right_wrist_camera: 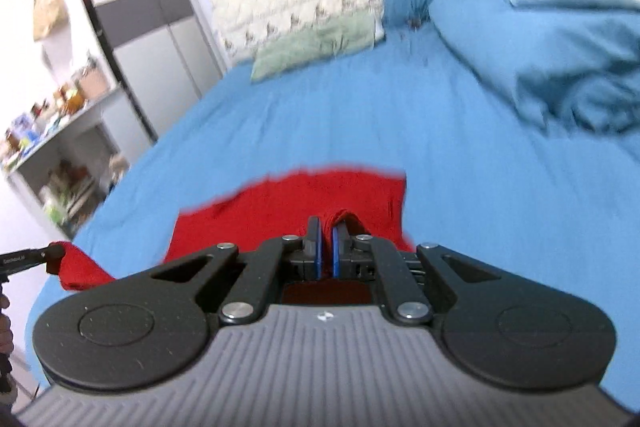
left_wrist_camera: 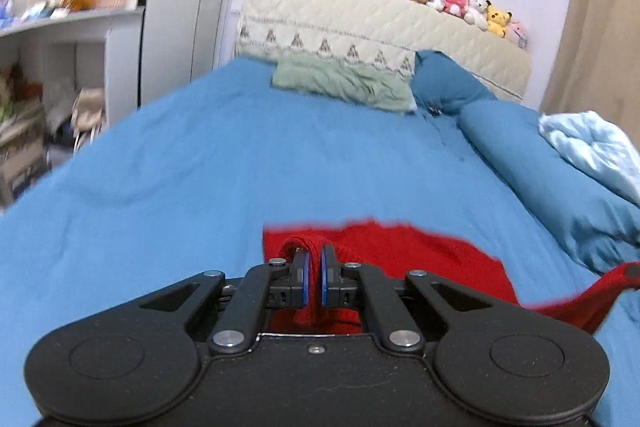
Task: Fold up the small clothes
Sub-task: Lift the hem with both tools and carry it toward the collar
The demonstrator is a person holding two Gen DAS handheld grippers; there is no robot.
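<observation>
The red garment [left_wrist_camera: 404,255], low in the frame over the bed [left_wrist_camera: 200,155], is clamped by left gripper [left_wrist_camera: 314,267] and right gripper [right_wrist_camera: 326,247].

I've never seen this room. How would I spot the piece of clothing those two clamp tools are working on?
Look at the big bed with the blue sheet and the quilted cream headboard. At its near end lies a red knitted garment, pinched at one edge by the left gripper and at another by the right gripper. It is the only red thing on the bed; the green cloth lies far off by the headboard.
</observation>
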